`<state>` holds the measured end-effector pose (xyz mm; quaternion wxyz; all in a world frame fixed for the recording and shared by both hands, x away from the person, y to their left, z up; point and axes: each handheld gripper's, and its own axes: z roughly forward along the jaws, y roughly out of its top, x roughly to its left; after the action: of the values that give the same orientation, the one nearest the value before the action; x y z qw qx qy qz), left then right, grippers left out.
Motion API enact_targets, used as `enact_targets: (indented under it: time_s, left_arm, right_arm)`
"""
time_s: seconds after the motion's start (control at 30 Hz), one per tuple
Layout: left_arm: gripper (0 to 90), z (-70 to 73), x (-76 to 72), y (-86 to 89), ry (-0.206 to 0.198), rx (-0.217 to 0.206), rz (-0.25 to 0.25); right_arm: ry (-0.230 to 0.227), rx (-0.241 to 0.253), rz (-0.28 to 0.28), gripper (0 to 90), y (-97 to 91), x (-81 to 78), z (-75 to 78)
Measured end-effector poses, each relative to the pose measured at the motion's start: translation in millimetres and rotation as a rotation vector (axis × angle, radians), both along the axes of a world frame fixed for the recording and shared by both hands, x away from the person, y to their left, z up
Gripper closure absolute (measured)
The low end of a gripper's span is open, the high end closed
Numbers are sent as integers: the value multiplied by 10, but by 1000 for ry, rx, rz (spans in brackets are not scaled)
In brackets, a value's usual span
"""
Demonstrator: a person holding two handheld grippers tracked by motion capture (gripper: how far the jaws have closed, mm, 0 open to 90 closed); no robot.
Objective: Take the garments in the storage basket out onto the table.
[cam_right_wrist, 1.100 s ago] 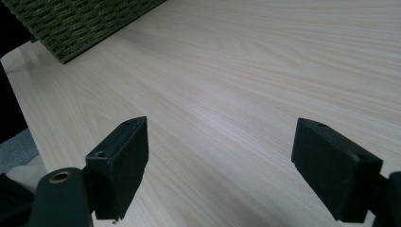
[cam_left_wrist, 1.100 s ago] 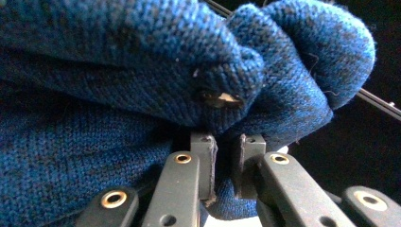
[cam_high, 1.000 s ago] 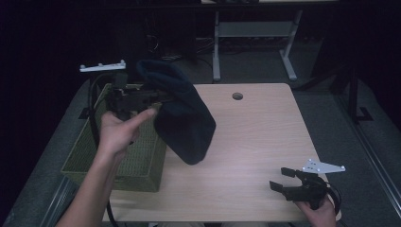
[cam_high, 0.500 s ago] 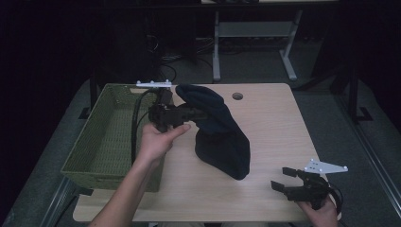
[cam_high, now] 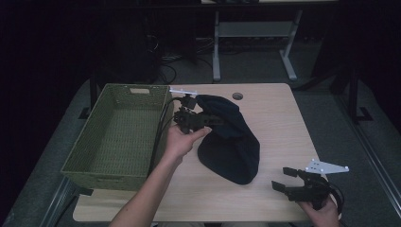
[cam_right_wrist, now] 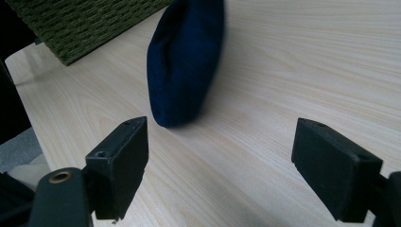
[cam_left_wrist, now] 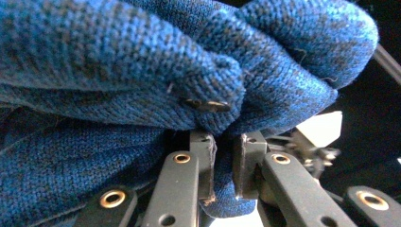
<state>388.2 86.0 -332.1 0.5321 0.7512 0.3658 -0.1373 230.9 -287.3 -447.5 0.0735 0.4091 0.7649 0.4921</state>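
**Blue knit cloth held at one end over bench, right claw idle**

A green woven basket (cam_high: 116,137) is seen at the left of the light wooden bench (cam_high: 279,118), its near left corner overhanging the bench edge. Nothing can be made out inside it.

Just right of the basket, the left claw (cam_high: 215,119) is held in the person's left hand (cam_high: 182,141), with a cable trailing back along the basket wall. The jaws are closed narrowly on a fold of the dark blue knit cloth (cam_high: 229,142). In the left gripper view the left claw (cam_left_wrist: 225,163) is seen pinching bunched knit (cam_left_wrist: 142,71), with only a sliver of fabric between the pads.

The cloth is gripped at its far end and hangs down toward the person; its rounded lower end is seen touching the bench at mid-table. It lies beside the basket, apart from it.

At the near right corner, the right claw (cam_high: 285,179) is held low by the right hand (cam_high: 321,210), jaws spread wide and holding nothing. In the right gripper view the right claw (cam_right_wrist: 220,168) is pointed along the bench toward the cloth's lower end (cam_right_wrist: 184,61), well short of it, with a basket corner (cam_right_wrist: 85,23) beyond.
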Motion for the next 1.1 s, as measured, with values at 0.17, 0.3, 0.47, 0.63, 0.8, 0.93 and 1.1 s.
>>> enact_targets:
  time_s: [0.17, 0.3, 0.47, 0.63, 0.8, 0.93, 1.1]
  left_arm:
    - [806, -270, 136, -120, 51, 6, 20]
    - [804, -444, 252, -231, 76, 12, 33]
    - [787, -587, 341, -371, 96, 22, 42]
    - [752, -693, 435, -528, 101, 32, 45]
    - [639, -673, 503, -550, 107, 3, 65]
    - [617, -630, 505, -529, 90, -27, 70]
    - [619, -578, 448, -493, 76, -35, 54]
  right_arm:
    - [-1, 2, 1, 192, -9, 1, -3]
    - [-1, -3, 5, 192, -6, 7, -5]
    - [-1, -4, 4, 192, -4, 13, -7]
    - [-3, 3, 4, 192, -15, 21, -6]
    - [-2, 4, 7, 192, -4, 31, -4]
    - [-2, 4, 9, 192, 7, 41, -1]
    - [0, 2, 9, 193, 23, 60, 1]
